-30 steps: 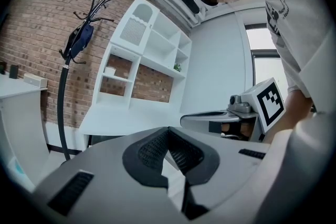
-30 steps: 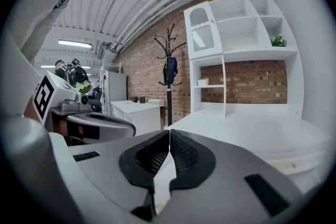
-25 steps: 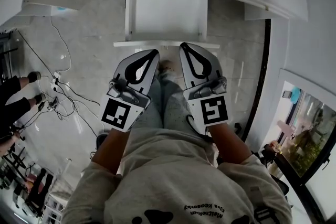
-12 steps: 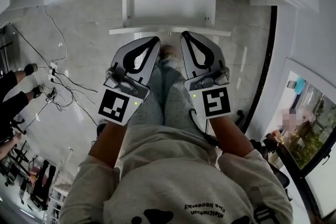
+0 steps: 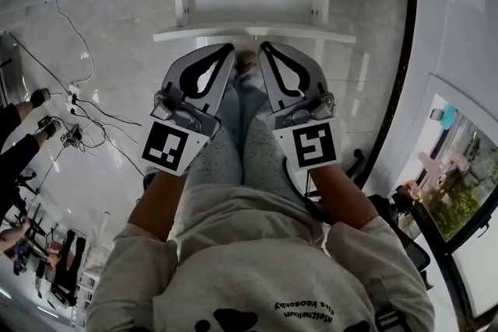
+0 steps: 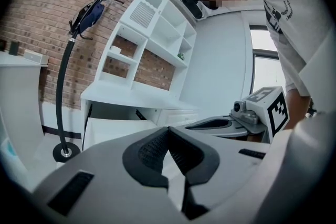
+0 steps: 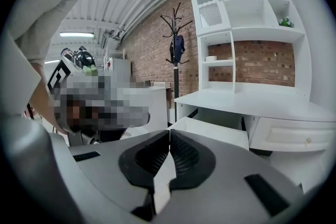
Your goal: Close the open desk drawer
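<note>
Change since a second ago: drawer (image 5: 253, 33) larger and higher in the head view, its far end now cut off at the top edge; both tools in the same side-by-side pose under its front panel, still shut; black round foot of the coat stand (image 6: 63, 86) almost gone from the head view's top.
Floor (image 5: 117, 66): pale grey glossy tile, faintly veined.
Counter (image 7: 262, 105): flat white board, matte, carrying open white shelving (image 7: 252, 29) against a red brick wall (image 7: 152, 55).
Drawer: pulled well out of the counter toward the person; white box of plain flat panels, low side walls, bare inside; front panel a long thin strip across the head view.
Left tool (image 5: 228, 50): grey moulded shell with a teardrop cut-out; black ribbed pads pressed together at the tip, nothing between them; tip near the drawer front, contact not clear.
Right tool (image 5: 264, 48): same build, pads closed tip to tip, nothing held; just beside the left tool, tip near the drawer front.
Marker cubes (image 5: 165, 149): white, square black patterns, one at each tool's rear.
Cables (image 5: 85, 117): thin, black and white, loose on the floor at left.
</note>
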`<control>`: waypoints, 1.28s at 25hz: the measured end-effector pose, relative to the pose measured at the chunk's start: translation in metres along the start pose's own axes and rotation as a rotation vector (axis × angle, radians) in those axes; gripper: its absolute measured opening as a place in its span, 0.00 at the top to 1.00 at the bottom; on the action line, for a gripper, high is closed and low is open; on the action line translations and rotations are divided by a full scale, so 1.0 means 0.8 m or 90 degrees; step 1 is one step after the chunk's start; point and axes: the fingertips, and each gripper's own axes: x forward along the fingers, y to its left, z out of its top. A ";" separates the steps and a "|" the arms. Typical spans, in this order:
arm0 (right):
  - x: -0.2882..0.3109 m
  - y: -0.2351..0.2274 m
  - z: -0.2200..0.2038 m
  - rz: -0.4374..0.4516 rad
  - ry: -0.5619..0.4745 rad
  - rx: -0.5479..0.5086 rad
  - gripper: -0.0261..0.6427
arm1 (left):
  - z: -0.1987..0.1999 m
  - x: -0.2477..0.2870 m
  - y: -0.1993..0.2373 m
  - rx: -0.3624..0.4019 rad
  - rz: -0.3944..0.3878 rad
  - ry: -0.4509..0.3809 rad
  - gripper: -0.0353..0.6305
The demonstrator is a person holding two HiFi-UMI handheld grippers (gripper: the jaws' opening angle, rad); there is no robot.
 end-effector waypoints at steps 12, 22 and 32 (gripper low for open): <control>0.024 0.007 -0.076 0.003 0.062 -0.021 0.92 | -0.054 0.010 0.017 0.001 -0.018 0.035 0.92; 0.031 0.005 -0.139 0.003 0.156 0.034 0.91 | -0.085 0.019 0.023 0.010 -0.029 0.055 0.92; 0.035 -0.006 -0.197 -0.054 0.237 0.121 0.76 | -0.095 0.024 0.028 0.003 -0.014 0.060 0.92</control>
